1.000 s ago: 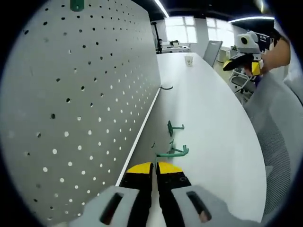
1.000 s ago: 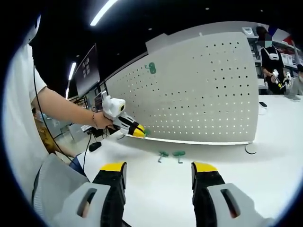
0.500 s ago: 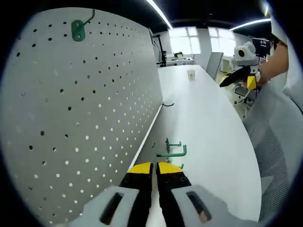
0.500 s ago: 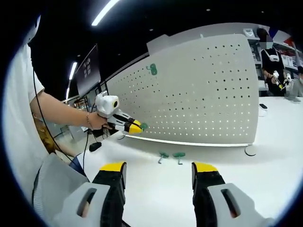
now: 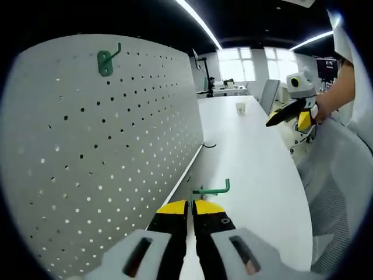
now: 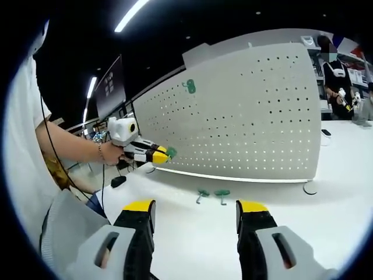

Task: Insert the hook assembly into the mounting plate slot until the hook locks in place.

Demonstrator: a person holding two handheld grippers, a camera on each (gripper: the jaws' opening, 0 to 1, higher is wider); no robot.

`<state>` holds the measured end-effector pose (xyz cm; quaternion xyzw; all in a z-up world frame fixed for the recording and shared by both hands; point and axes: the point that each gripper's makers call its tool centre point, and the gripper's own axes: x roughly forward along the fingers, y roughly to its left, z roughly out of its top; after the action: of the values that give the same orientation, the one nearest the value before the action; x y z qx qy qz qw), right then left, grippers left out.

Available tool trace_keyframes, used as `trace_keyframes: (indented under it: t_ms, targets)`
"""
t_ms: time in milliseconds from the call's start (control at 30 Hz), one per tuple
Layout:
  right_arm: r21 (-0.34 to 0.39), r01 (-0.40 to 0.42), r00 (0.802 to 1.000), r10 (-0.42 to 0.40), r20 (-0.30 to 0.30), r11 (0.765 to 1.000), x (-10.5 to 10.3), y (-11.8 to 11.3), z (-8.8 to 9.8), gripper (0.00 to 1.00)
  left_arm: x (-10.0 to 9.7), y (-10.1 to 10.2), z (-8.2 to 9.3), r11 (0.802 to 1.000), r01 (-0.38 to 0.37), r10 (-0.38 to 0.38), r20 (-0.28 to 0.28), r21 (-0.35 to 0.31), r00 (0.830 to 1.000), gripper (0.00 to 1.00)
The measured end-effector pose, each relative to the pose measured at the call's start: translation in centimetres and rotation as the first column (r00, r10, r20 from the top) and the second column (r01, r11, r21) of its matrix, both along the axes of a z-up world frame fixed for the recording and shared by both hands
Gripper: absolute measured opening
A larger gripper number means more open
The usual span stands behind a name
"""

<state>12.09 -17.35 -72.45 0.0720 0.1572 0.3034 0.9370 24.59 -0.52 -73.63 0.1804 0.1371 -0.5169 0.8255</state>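
A grey pegboard (image 5: 105,151) stands upright on the white table (image 5: 256,169), with one green hook (image 5: 105,60) mounted near its top. My left gripper (image 5: 190,205) is shut on another green hook (image 5: 212,189), held in the air in front of the board. In the right gripper view the left gripper (image 6: 157,155) holds that hook (image 6: 171,152) close to the pegboard (image 6: 250,116), far below the mounted hook (image 6: 189,87). Two loose green hooks (image 6: 202,193) (image 6: 221,193) lie on the table. My right gripper (image 6: 195,205) is open and holds nothing, back from the board; in the left gripper view it (image 5: 289,114) hangs at the right.
A paper cup (image 5: 240,108) stands far down the table and a dark cable loop (image 5: 208,144) lies at the board's foot. A grey chair (image 5: 335,192) borders the table's right edge. Another person (image 6: 336,73) stands past the board's end. A small black object (image 6: 116,181) lies near the left hand.
My left gripper has risen from the table with its hook, so the mounted hook has dropped lower in its view. The right gripper has stayed put and open.
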Motion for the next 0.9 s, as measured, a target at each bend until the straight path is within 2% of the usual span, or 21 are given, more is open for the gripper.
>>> trace_keyframes:
  t_ms: [367, 600, 700, 900]
  targets:
    - [0.004, -0.016, 1.000, 0.016, 0.002, 1.000, 0.0, 0.5, 0.2, 0.54, -1.3, 0.6, 1.6, 0.992, -0.075, 0.077, 0.011, -0.098, 0.997, 0.03]
    - [0.001, -0.023, 1.000, 0.023, 0.006, 1.000, 0.1, 0.7, 0.3, 0.54, -2.2, 1.1, 3.2, 0.975, -0.135, 0.142, 0.026, -0.176, 0.990, 0.03]
    - [0.001, -0.029, 1.000, 0.029, 0.008, 1.000, 0.0, 0.8, 0.4, 0.54, -2.7, 1.2, 3.4, 0.972, -0.141, 0.149, 0.030, -0.186, 0.988, 0.03]
    - [0.006, -0.028, 1.000, 0.028, 0.012, 1.000, 0.2, 0.9, 0.4, 0.54, -3.7, 1.8, 3.6, 0.954, -0.179, 0.190, 0.024, -0.239, 0.981, 0.03]
